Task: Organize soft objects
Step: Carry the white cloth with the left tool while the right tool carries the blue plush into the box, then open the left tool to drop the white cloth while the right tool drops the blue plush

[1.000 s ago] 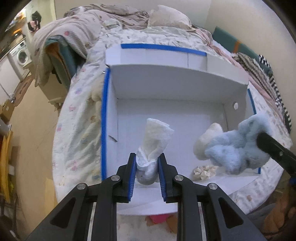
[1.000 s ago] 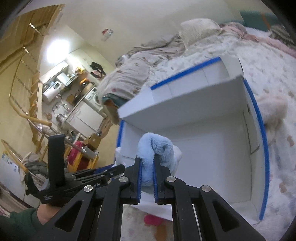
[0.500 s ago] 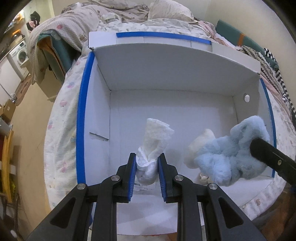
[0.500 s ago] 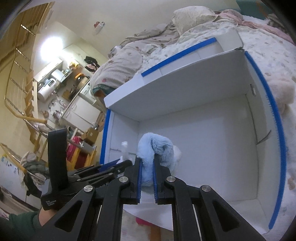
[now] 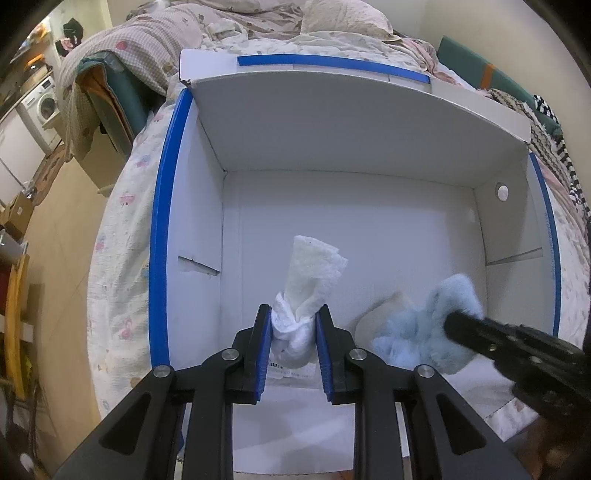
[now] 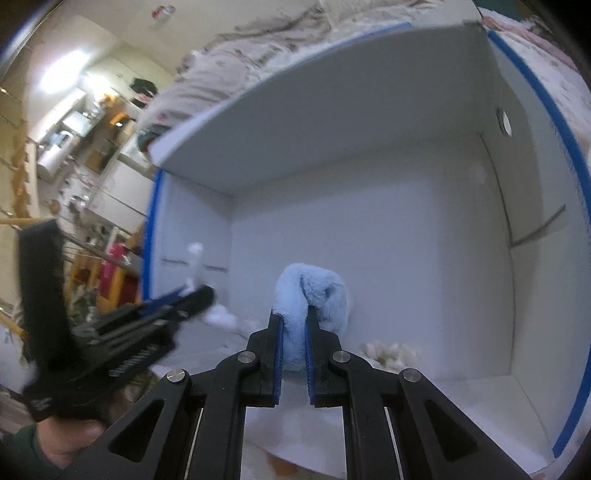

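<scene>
A large white cardboard box (image 5: 347,122) with blue-taped edges lies open on a bed. My left gripper (image 5: 293,326) is shut on a rolled white cloth (image 5: 314,269) that sticks up from its pads, low inside the box. My right gripper (image 6: 294,319) is shut on a fluffy light-blue plush (image 6: 317,291), also down inside the box (image 6: 369,110). In the left wrist view the blue plush (image 5: 424,332) hangs at the lower right with the right gripper's black finger (image 5: 476,328) across it. A cream fluffy item (image 6: 388,352) lies on the box floor beside it.
The box rests on a floral quilt (image 5: 122,236) with heaped bedding (image 5: 229,22) behind. Floor and a washing machine (image 5: 40,107) lie to the left. A hand in a green sleeve (image 6: 55,443) holds the left gripper. The far half of the box floor (image 5: 351,221) is bare.
Both grippers have sunk into the box with their loads; the box walls now fill more of each view. The blue plush has dropped lower, near the floor and the cream item.
</scene>
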`<state>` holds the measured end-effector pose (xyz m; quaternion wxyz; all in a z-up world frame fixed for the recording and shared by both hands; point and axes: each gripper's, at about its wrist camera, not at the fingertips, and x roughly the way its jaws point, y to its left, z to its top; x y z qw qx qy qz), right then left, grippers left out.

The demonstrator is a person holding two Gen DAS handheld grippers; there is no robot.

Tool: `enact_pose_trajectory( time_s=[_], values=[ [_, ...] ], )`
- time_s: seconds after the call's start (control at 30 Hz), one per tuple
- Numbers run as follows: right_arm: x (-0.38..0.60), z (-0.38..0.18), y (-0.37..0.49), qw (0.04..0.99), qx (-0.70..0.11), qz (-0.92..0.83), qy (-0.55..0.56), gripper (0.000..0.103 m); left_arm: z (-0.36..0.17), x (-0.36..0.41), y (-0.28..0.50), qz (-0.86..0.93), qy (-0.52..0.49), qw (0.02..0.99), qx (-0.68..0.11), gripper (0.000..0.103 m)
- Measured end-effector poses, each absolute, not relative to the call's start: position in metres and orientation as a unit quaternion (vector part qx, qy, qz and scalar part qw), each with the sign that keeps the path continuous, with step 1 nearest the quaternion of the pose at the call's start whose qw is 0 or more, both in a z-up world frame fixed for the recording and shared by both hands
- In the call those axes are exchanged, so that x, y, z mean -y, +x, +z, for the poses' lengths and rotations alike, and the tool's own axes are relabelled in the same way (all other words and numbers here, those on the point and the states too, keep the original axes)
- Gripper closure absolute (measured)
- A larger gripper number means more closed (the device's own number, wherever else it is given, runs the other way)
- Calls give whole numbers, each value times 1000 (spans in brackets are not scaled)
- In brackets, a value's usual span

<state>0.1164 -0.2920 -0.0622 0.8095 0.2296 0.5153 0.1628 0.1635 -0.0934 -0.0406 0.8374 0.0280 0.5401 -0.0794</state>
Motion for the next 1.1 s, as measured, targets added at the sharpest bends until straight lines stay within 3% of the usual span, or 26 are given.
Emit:
enact_pose_trajectory(
  time_s=[0.53,0.93,1.1],
  values=[
    [291,-67,119,825,-531,99,162,91,-42,96,159,-90,33,838,-537,82],
    [297,-66,118,827,-528,90,171,91,-42,98,159,-93,35,837,-538,81],
    [297,-62,119,834,-519,77,169,80,-42,98,158,-90,36,837,-538,80]
  ],
)
